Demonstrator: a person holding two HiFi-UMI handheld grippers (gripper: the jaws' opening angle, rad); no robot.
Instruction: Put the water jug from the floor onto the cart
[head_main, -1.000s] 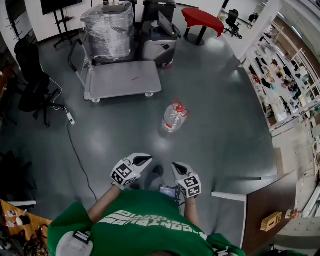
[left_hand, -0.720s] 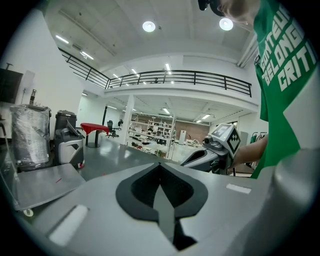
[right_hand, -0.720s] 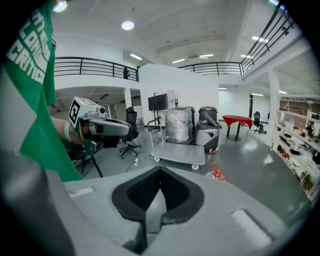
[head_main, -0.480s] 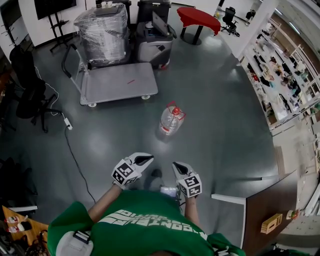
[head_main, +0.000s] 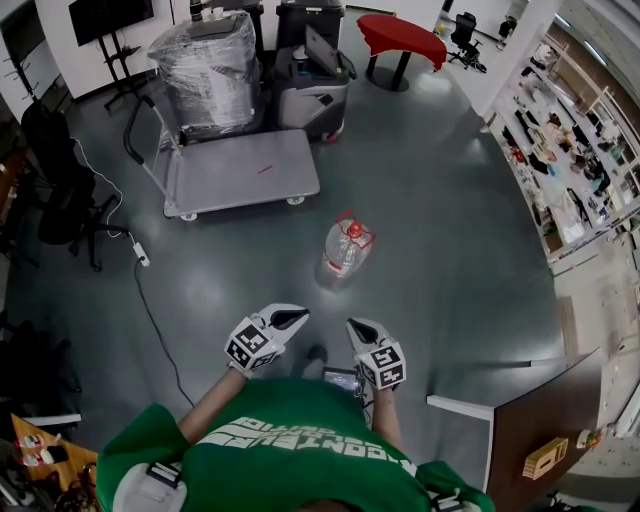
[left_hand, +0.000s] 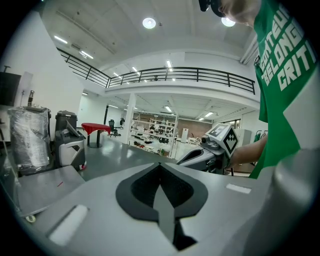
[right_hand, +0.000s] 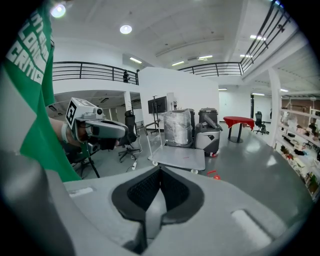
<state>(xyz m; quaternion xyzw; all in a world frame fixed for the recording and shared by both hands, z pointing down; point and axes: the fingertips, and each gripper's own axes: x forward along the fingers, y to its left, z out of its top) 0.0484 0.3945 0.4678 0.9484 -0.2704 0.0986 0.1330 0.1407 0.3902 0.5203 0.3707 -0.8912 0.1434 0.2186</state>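
Observation:
The clear water jug (head_main: 346, 249) with a red cap and handle stands on the grey floor, ahead of both grippers and apart from them. The flat grey cart (head_main: 243, 171) stands further off to the left, its deck bare but for a small red mark. My left gripper (head_main: 292, 318) and right gripper (head_main: 357, 327) are held side by side in front of the person's green shirt, both shut and holding nothing. In the right gripper view the shut jaws (right_hand: 160, 170) point towards the cart (right_hand: 180, 158); only the jug's red top (right_hand: 214, 175) shows above them.
A plastic-wrapped box (head_main: 209, 65) and a grey machine (head_main: 312, 88) stand behind the cart. A black office chair (head_main: 62, 185) and a floor cable with a power strip (head_main: 141, 254) lie at the left. A red table (head_main: 401, 40) is far back, a brown desk (head_main: 540, 410) near right.
The jug and the cart have slid a little down the head view, nearer to me. Both grippers keep their place before the body and stay shut.

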